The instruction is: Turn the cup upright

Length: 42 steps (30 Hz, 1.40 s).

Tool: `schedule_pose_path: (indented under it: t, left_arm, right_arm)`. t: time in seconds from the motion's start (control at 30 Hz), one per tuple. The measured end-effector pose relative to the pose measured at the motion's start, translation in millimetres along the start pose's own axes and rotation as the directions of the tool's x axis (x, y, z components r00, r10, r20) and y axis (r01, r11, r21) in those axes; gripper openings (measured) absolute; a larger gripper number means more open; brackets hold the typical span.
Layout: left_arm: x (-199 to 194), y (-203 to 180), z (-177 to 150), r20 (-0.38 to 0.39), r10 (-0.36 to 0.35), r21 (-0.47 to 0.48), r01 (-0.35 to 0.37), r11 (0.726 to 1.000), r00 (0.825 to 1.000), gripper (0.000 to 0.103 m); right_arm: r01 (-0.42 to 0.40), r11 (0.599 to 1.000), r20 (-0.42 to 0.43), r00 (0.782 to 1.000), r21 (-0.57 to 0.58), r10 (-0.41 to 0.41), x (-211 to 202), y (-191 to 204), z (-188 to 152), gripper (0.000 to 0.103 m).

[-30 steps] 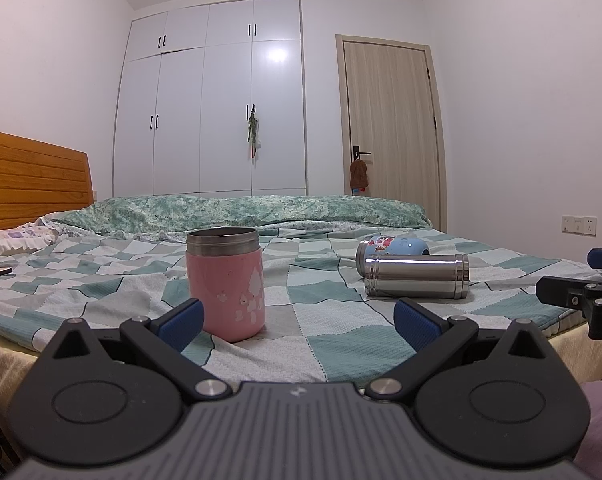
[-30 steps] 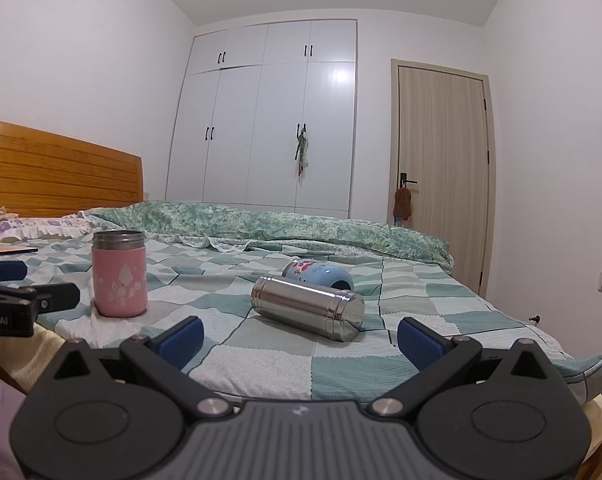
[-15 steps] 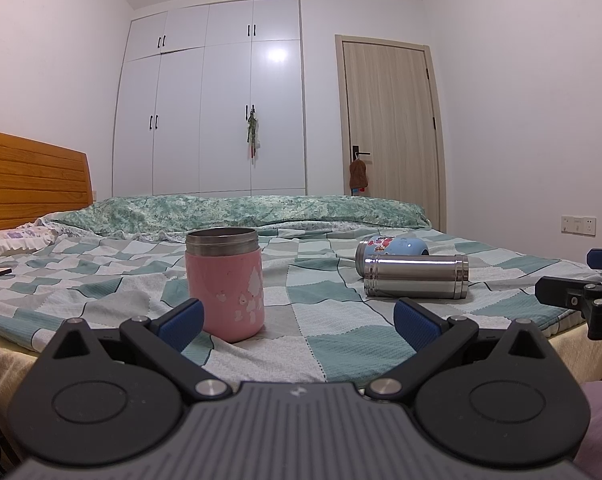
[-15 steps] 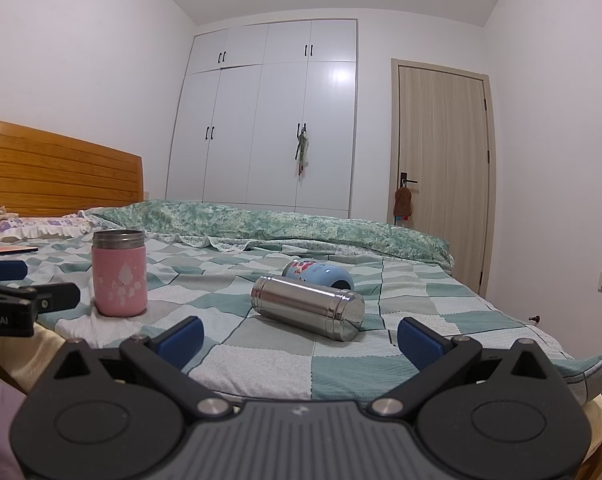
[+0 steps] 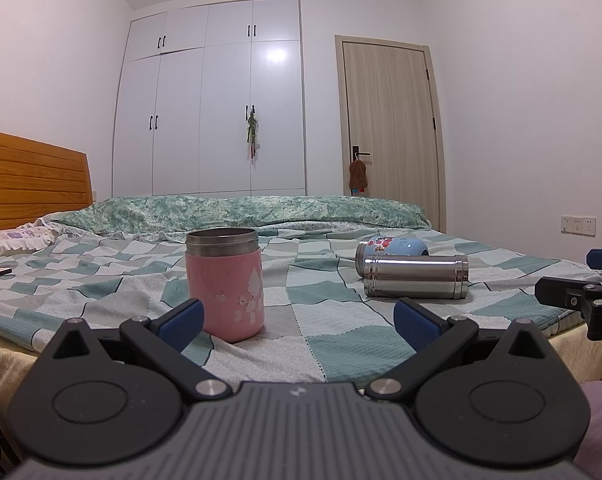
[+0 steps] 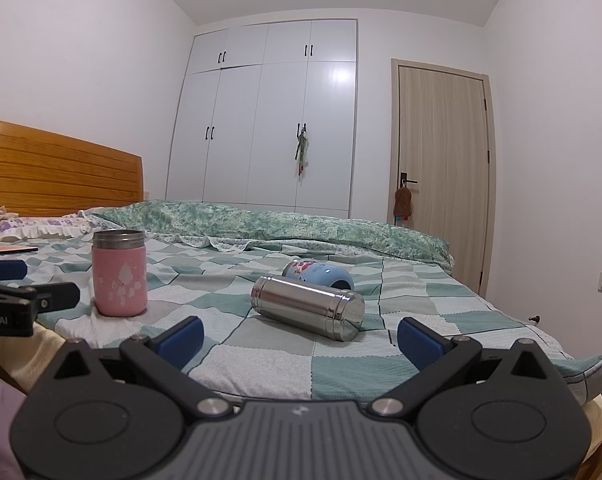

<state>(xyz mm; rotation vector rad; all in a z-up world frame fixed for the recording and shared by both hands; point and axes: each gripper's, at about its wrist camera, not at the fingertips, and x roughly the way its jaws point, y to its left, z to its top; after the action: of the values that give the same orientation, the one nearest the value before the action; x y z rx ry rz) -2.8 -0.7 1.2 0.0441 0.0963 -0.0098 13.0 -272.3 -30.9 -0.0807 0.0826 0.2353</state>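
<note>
A pink cup (image 5: 225,285) with a steel rim stands upright on the bed; it also shows in the right wrist view (image 6: 119,277). A steel flask (image 5: 415,275) lies on its side, as in the right wrist view (image 6: 307,306). A blue flowered cup (image 5: 393,247) lies on its side behind it, also in the right wrist view (image 6: 319,274). My left gripper (image 5: 299,322) is open and empty, just short of the pink cup. My right gripper (image 6: 301,334) is open and empty, short of the flask.
The bed has a green checked sheet (image 5: 333,332) and a rolled green quilt (image 5: 237,210) at the back. A wooden headboard (image 5: 29,178) is left. White wardrobe (image 5: 209,112) and a door (image 5: 391,132) stand behind. The right gripper's finger shows at the left view's right edge (image 5: 573,296).
</note>
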Motion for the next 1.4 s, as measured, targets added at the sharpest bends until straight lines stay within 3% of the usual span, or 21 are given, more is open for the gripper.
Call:
schedule_pose_path:
  t: [0.53,0.67,0.87,1.07,1.4]
  left_arm:
    - [3,-3,1,-0.006,0.008,0.008,-0.008,1.000,1.000,0.103]
    - [12,-6,7,-0.035,0.002,0.008,-0.002,1.000,0.999,0.103]
    - [36,-14,21,-0.059,-0.016,-0.005,0.016,1.000,0.998,0.103]
    - [68,-28,31,-0.074,-0.062,0.012,0.063,0.998,0.995,0.103]
    - [140,-51,43,-0.133,-0.104,0.047,0.111,0.993,0.986,0.103]
  right_arm:
    - [-0.004,1.000,-0.009,1.000,-0.002,0.004,2,2,-2,0.103]
    - [-0.044,0.999,-0.035,0.998,0.001,0.044,10,-6,4,0.103]
    - [-0.070,0.994,-0.083,0.995,-0.086,0.063,38,-15,28,0.103]
    - [-0.152,0.967,-0.188,0.976,-0.205,0.114,89,-27,52,0.103]
    - [-0.293,0.882,-0.370,0.917,-0.368,0.151,184,-33,75,0.103]
